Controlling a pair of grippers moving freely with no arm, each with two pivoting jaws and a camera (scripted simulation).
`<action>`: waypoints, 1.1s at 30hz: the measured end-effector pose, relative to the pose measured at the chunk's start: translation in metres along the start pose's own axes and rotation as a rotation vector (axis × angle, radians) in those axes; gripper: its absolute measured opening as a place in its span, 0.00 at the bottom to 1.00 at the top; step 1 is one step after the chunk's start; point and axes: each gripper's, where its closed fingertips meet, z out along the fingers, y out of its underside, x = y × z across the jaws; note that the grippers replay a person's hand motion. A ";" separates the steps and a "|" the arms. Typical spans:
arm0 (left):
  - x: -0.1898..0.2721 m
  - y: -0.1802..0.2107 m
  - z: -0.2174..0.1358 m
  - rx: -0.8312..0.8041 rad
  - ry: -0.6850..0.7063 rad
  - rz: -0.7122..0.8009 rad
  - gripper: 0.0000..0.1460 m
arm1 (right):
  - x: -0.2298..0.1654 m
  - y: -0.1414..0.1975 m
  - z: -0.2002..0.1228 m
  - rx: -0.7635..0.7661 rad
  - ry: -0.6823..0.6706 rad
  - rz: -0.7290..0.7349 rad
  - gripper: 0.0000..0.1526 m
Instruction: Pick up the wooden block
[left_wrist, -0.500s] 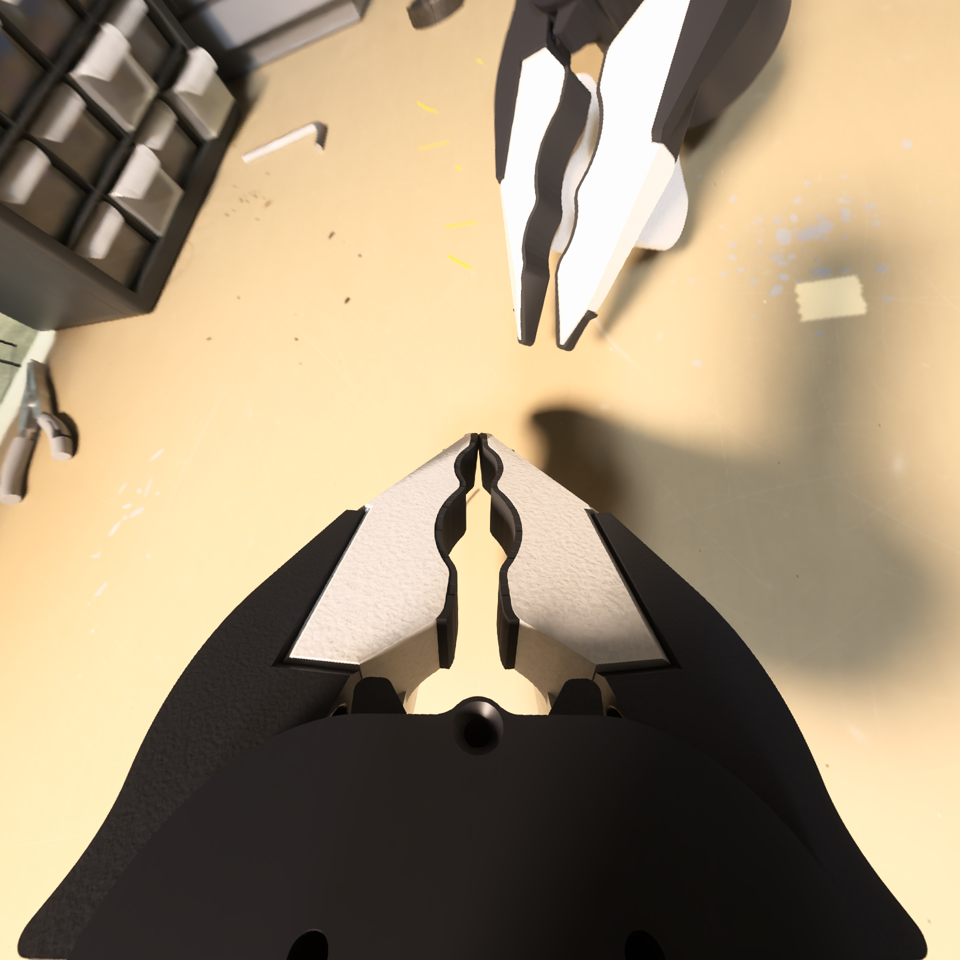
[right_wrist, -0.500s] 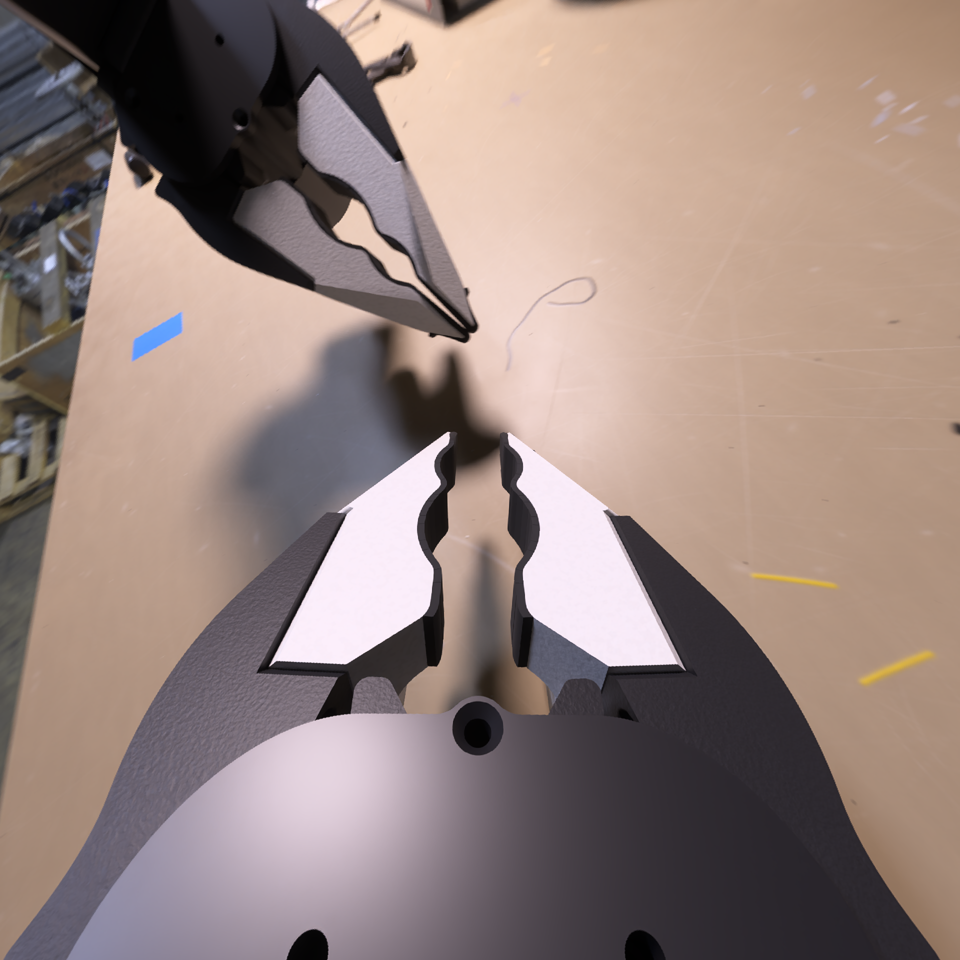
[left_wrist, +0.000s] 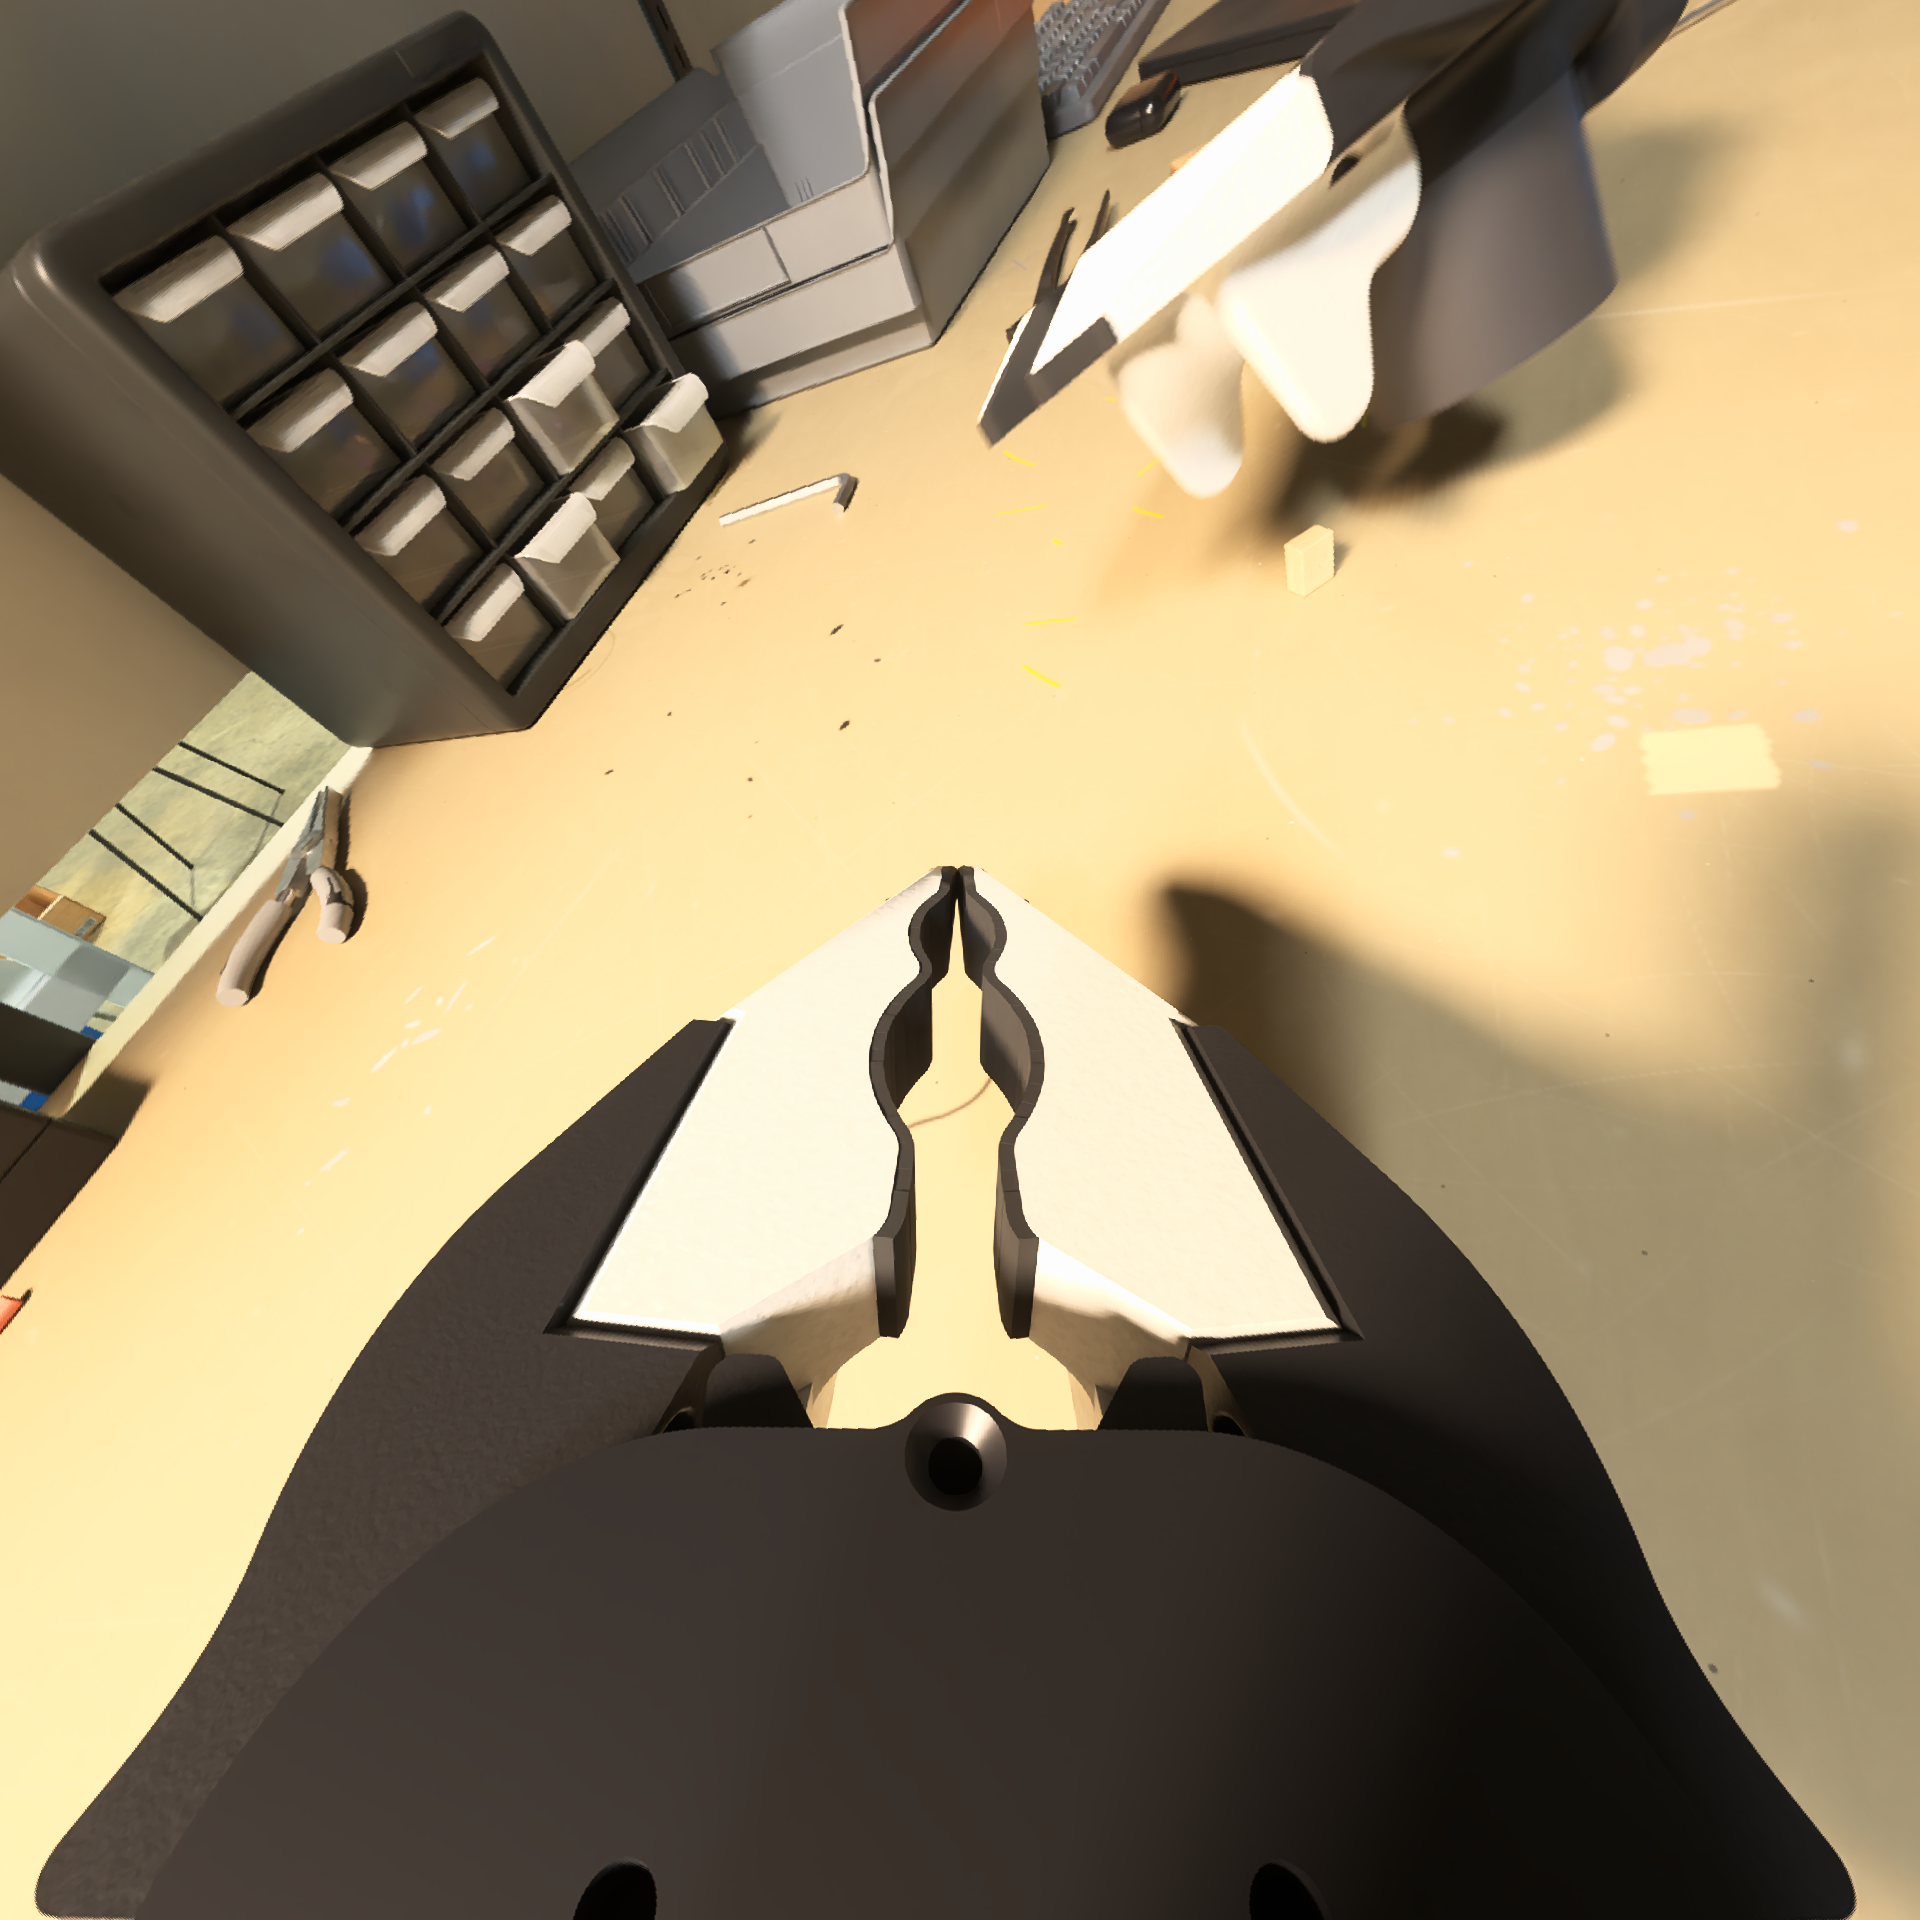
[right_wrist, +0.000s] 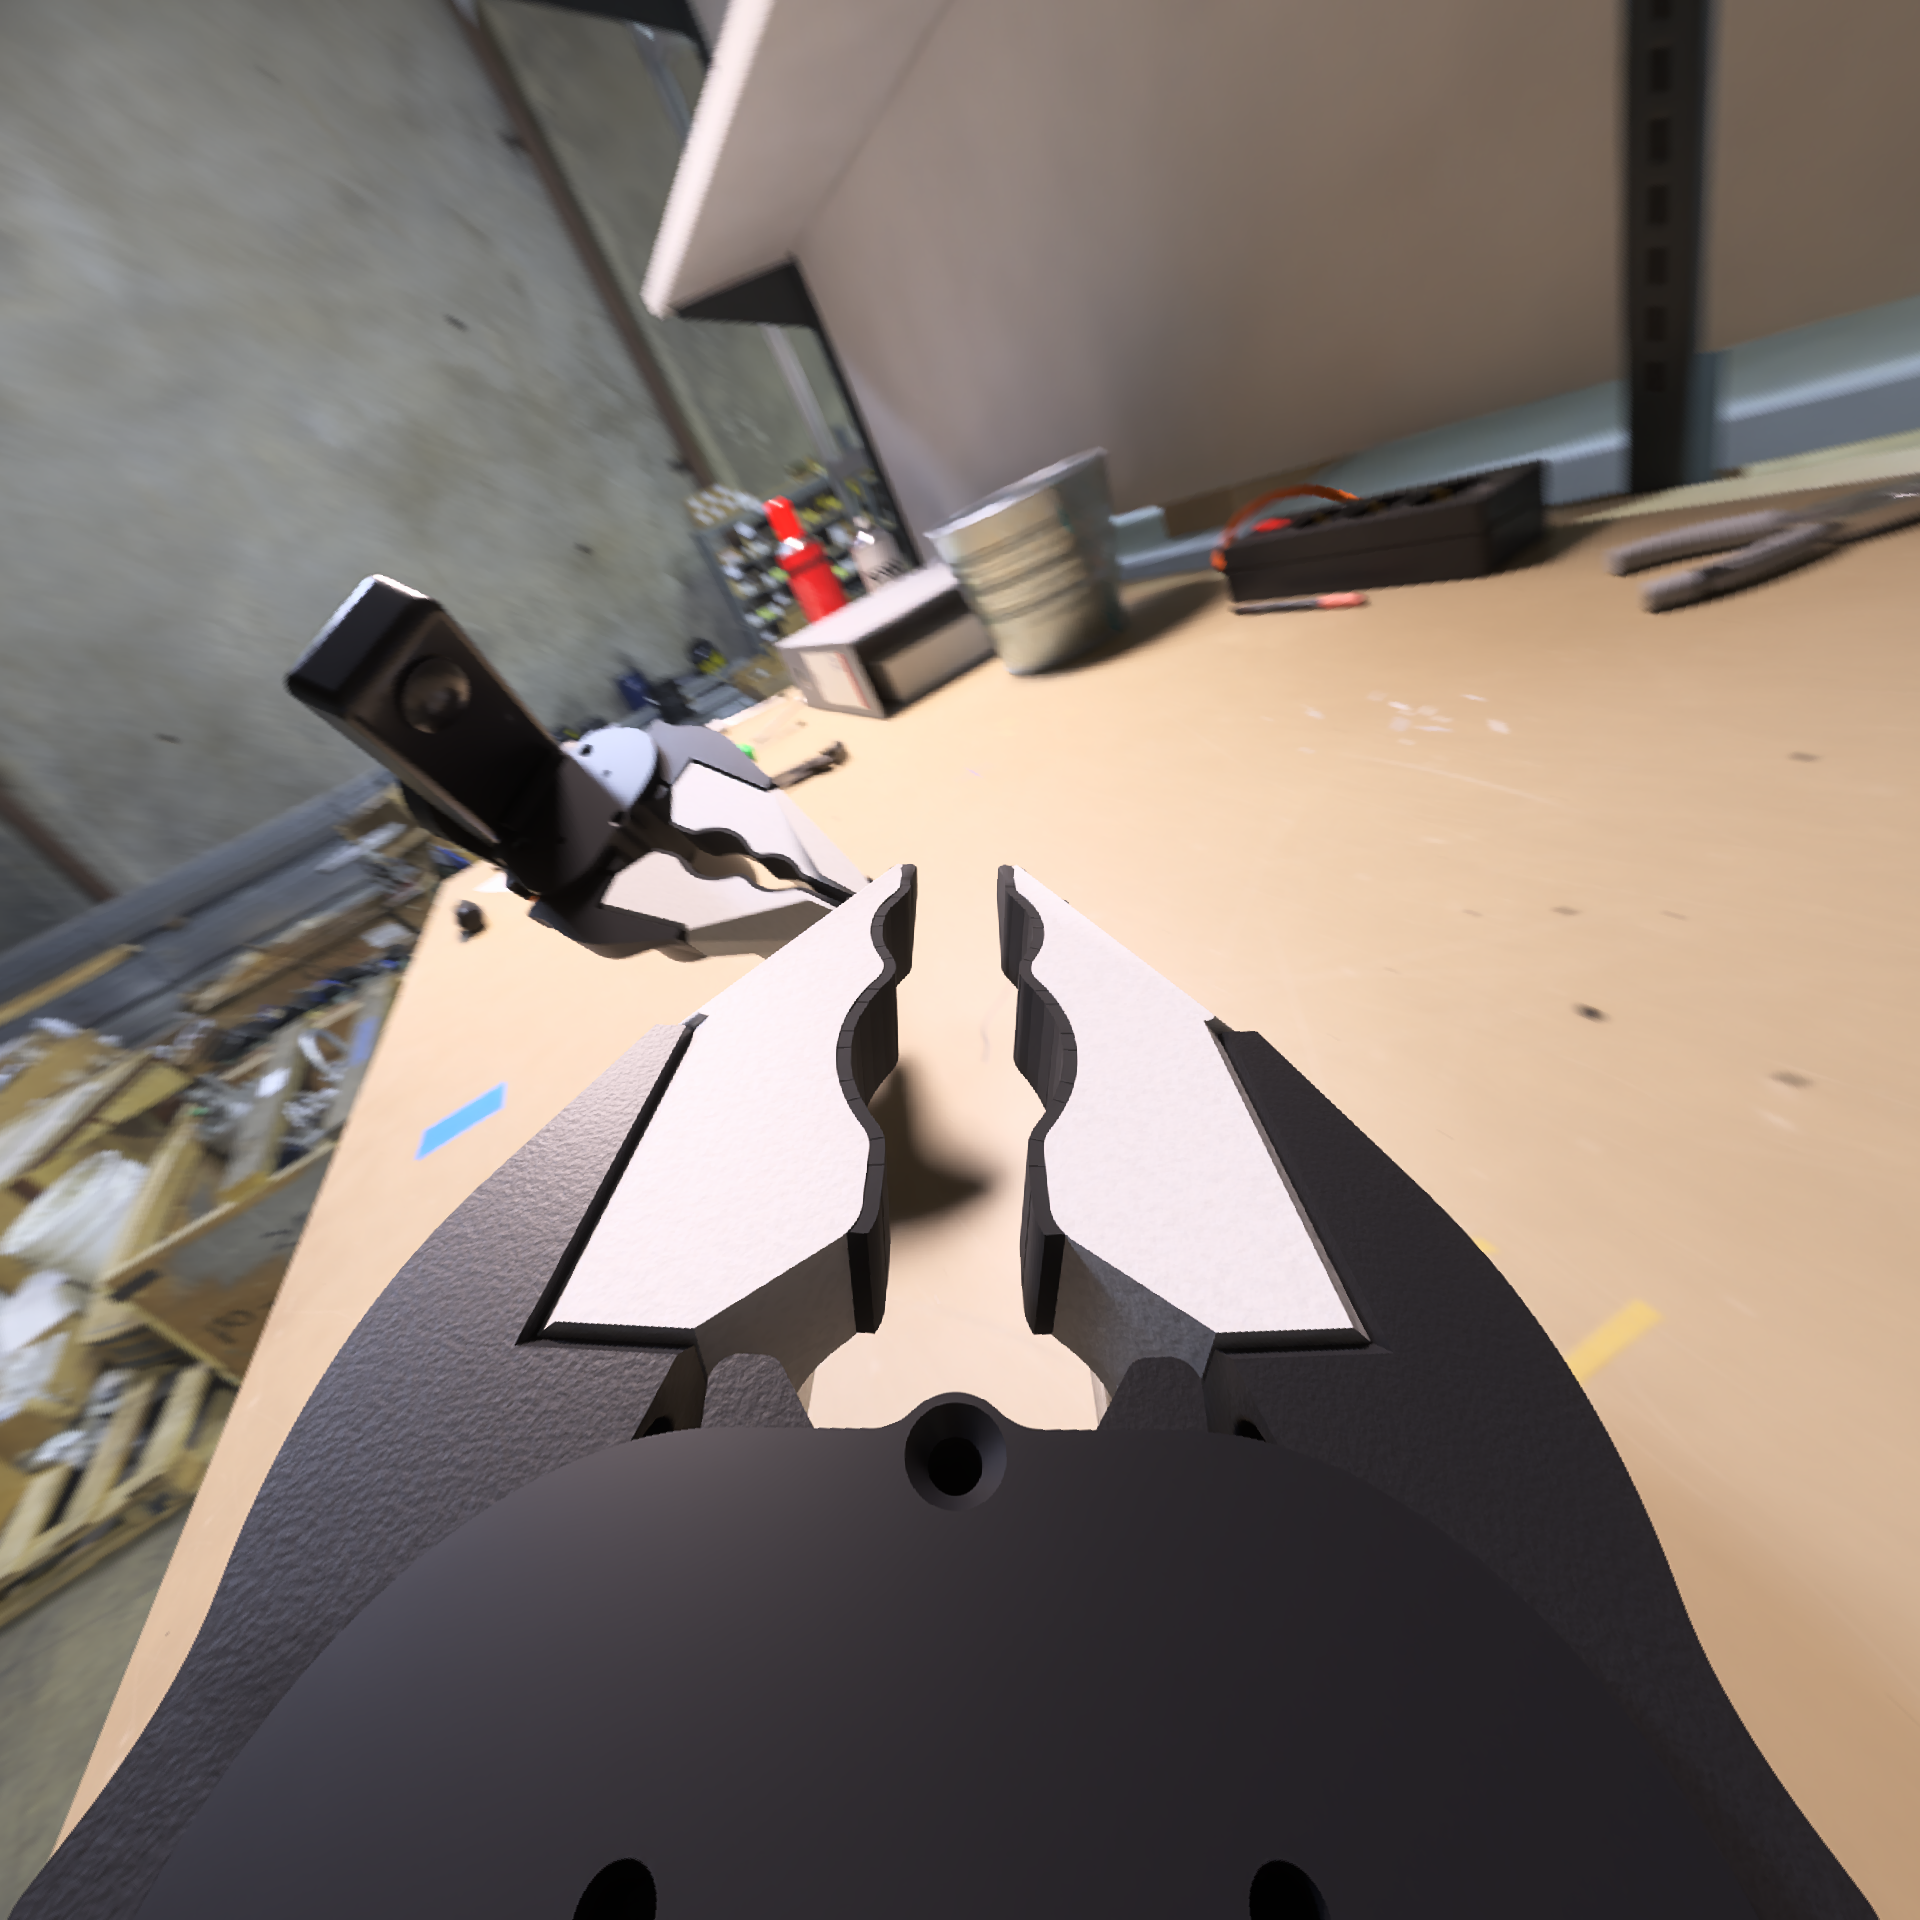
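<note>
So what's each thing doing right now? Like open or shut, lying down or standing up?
Left gripper: shut, empty, above the bench.
Right gripper: open, empty.
Wooden block: resting on the bench, untouched, near the right gripper.
Parts drawer cabinet: a few drawers pulled partly out, the rest shut.
Pliers: lying flat by the bench edge.
Hex key: lying flat.
Metal bucket: standing upright.

We find no legible text, nos. or brand marks in either view. The grey box at the bench's far end bears a small red-edged label, too blurred to read. The drawer cabinet fronts carry no readable tags.
</note>
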 end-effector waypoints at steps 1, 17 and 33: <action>-0.001 0.000 -0.001 0.004 -0.003 -0.008 0.00 | 0.005 -0.002 -0.009 -0.028 0.050 -0.010 0.11; -0.003 -0.008 -0.008 0.062 0.008 -0.032 0.00 | 0.041 0.092 -0.097 -0.638 0.359 -0.147 0.10; 0.036 -0.008 -0.007 0.051 0.252 0.031 0.12 | -0.023 0.093 0.030 -0.612 0.096 -0.340 0.05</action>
